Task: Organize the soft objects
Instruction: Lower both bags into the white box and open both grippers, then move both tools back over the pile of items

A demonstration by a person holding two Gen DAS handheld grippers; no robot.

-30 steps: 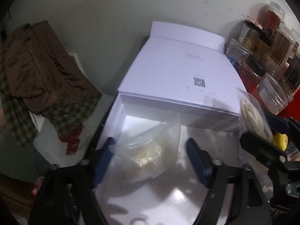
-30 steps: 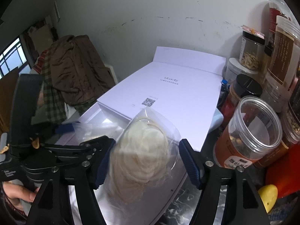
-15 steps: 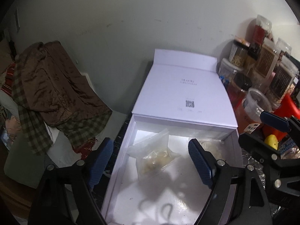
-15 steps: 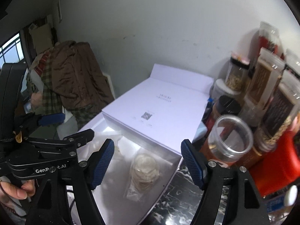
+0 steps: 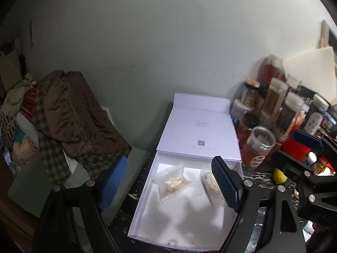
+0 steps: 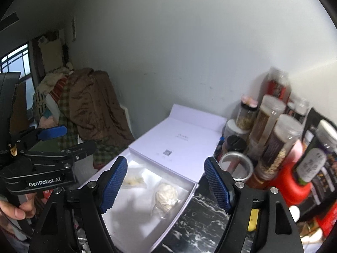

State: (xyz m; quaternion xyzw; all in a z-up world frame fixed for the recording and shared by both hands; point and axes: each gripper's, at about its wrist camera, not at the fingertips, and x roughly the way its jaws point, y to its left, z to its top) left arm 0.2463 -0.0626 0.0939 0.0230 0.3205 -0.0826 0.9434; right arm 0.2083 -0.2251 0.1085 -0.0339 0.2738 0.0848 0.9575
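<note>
Both soft bags are sitting in the open white box [image 5: 147, 221] now: the flat bag of pale lumps [image 5: 173, 184] on the left side and the bag with the coiled white bundle [image 6: 166, 196] on the right side, near each other but not touching as far as I can tell. So the placing part looks done to me; what's left is probably shutting the lid [image 5: 200, 135], which lies flipped back, unless more soft stuff is waiting somewhere out of view.

The left gripper [image 5: 168, 184] stands wide with nothing between its pads, up above the box. The right gripper [image 6: 165, 186] has its jaws opening, also empty, the bundle lying well below it.

The left view half hides the bundle behind a pad; the right view shows it whole, plus the marbled tabletop [image 6: 202, 219] and a hand [image 6: 14, 209] on the left handle.
</note>
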